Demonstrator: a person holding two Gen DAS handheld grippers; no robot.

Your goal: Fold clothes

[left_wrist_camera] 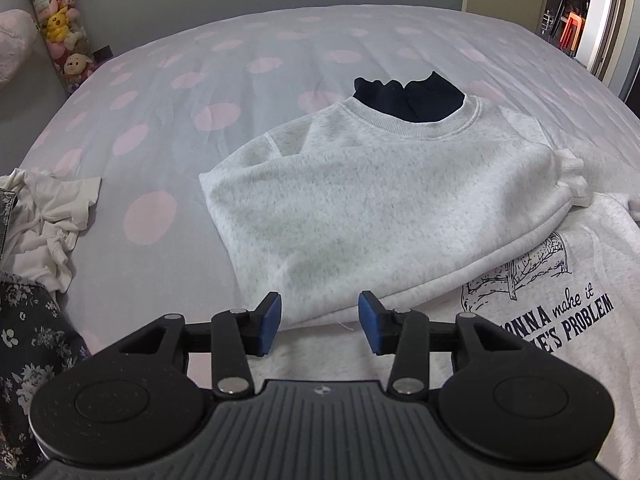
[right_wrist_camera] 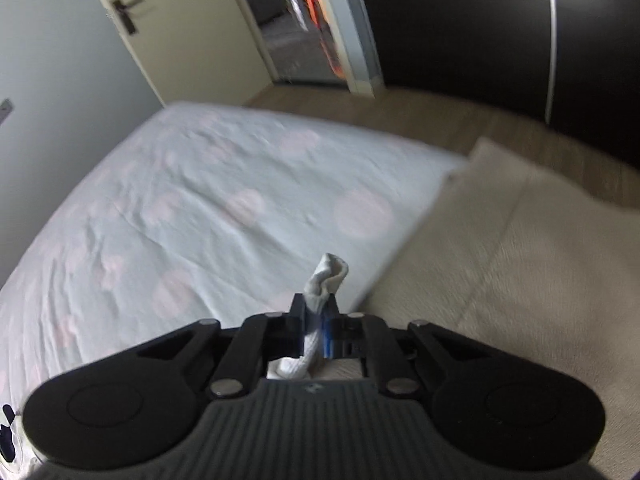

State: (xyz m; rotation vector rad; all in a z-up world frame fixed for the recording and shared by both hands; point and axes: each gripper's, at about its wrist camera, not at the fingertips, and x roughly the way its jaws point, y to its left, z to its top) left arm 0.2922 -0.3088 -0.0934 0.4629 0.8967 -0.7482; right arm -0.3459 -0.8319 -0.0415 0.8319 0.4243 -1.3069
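A grey sweatshirt [left_wrist_camera: 372, 200] lay on the pink-dotted bed [left_wrist_camera: 168, 92], an open door [right_wrist_camera: 168, 28] beyond. The left gripper [left_wrist_camera: 319, 322] gaped empty near it; the right gripper [right_wrist_camera: 316, 332] pinched white cloth [right_wrist_camera: 326, 280].

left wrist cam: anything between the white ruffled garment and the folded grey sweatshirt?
Nothing. In the left wrist view, only bare polka-dot bedsheet separates the white ruffled garment from the folded grey sweatshirt.

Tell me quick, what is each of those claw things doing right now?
Left gripper: open, holding nothing, just above the grey sweatshirt.
Right gripper: closed on a strip of white cloth.
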